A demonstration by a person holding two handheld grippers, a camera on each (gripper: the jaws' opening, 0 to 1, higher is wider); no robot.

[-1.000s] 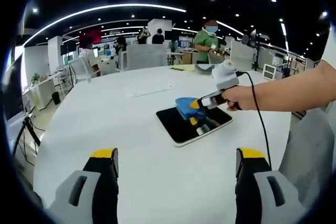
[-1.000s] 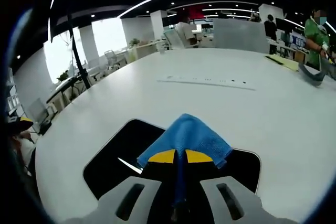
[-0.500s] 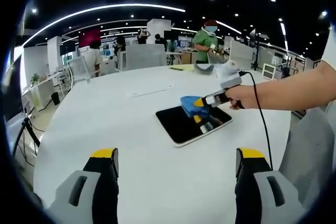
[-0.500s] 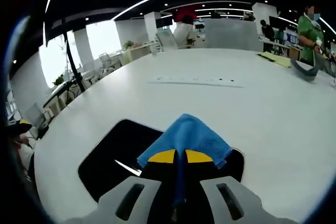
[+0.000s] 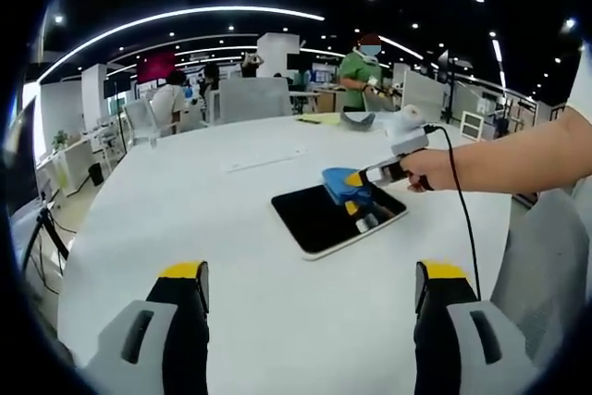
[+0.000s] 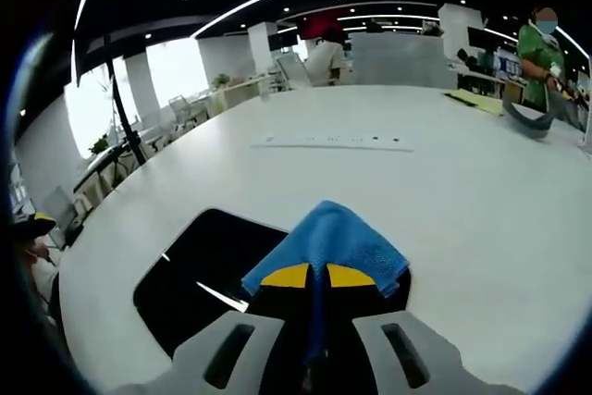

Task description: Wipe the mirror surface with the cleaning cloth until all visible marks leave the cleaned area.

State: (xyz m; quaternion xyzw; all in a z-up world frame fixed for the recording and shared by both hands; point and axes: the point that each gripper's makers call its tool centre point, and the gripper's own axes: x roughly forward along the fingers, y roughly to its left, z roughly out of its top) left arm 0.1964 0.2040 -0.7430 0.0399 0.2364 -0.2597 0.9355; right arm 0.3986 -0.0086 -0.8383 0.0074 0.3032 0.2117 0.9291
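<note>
Two claws: right claw [image 6: 317, 277] clamps blue cloth [image 6: 326, 238] on mirror [image 6: 199, 270].

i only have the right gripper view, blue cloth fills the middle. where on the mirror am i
Observer: In the left gripper view, the right gripper holds the blue cleaning cloth at the far right part of the dark rectangular mirror.
Operator: is the left gripper near it
Observer: No. The left gripper hangs open over bare white table, on the near side of the mirror.
Operator: anything on my cable side
Observer: A black cable runs down from the right gripper's handle, past the mirror's right edge.
</note>
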